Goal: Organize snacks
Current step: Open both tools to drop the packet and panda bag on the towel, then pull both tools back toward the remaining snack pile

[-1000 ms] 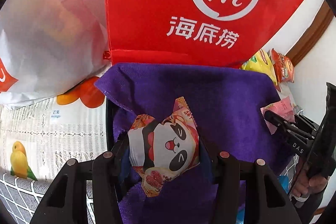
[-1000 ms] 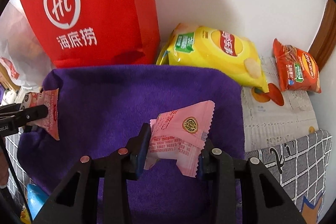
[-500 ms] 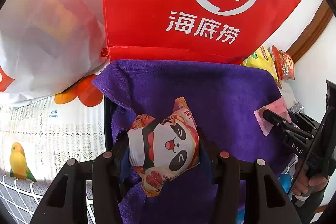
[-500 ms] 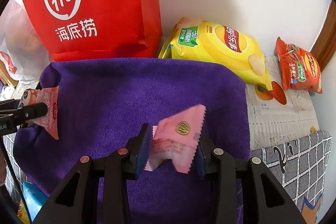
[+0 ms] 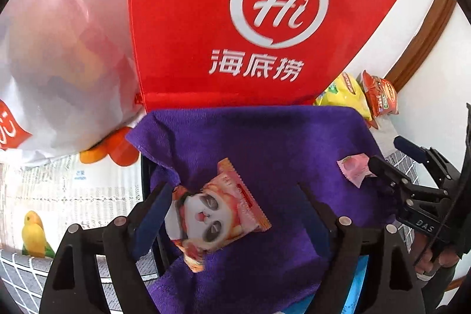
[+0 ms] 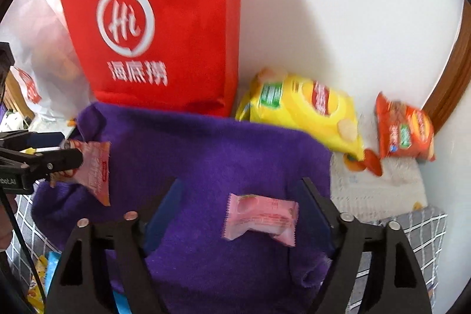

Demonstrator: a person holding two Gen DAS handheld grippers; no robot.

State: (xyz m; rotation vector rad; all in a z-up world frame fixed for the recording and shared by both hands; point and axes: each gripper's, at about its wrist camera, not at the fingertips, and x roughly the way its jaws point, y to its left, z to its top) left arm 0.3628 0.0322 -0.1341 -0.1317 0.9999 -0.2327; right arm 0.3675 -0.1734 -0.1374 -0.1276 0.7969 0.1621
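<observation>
Two claws of mine have just been opening: my left gripper [image 5: 232, 214] stands wide around the crinkly panda-print snack packet [image 5: 213, 214], my right gripper [image 6: 240, 214] wide around the small pink sweet wrapper [image 6: 260, 218], both released onto the purple towel [image 6: 206, 155]. Next, I'd reach far right for the yellow crisp bag [image 6: 306, 114].

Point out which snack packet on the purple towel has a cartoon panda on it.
The panda packet, lying between the left gripper's fingers; the other, the pink packet, shows a peach.

Home corner, fruit-print tablecloth [image 5: 73, 184], red restaurant tote [image 5: 235, 19] (against the wall), wood door trim [image 6: 450, 78]
</observation>
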